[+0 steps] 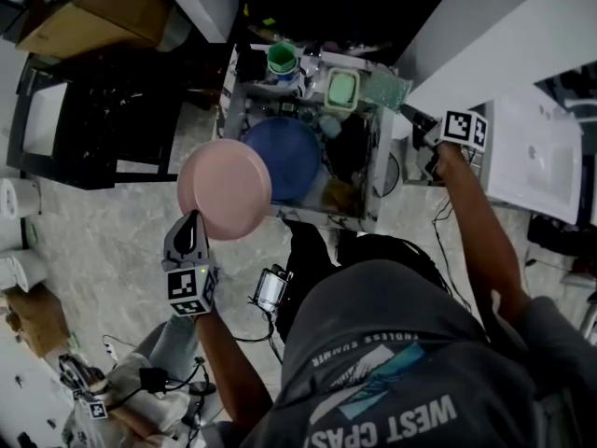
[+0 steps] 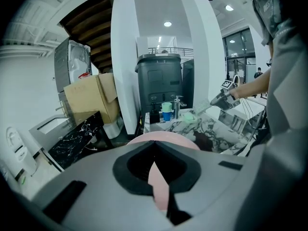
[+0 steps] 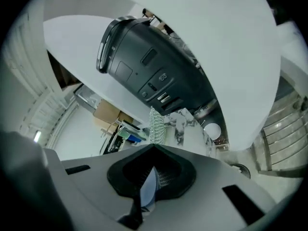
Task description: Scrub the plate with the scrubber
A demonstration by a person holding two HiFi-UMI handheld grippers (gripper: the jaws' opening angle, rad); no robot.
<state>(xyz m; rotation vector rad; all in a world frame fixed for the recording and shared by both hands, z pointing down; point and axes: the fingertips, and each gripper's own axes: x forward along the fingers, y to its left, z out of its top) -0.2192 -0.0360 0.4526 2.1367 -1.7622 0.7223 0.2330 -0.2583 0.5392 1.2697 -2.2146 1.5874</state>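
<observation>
A: Pink round plate (image 1: pixel 224 189), where is it?
B: Eight o'clock of the round blue dish (image 1: pixel 287 155), clamped in the left gripper (image 1: pixel 191 230).
A: And the green mesh scrubber (image 1: pixel 387 88)?
B: Two o'clock, pinched by the right gripper (image 1: pixel 412 117).

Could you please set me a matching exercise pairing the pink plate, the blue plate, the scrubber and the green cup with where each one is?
1 pink plate
2 blue plate
3 scrubber
4 green cup

a in the right gripper
b in the sink
c beyond the sink
d in the left gripper

Pairs: 1-d, 2-b, 3-a, 4-c
</observation>
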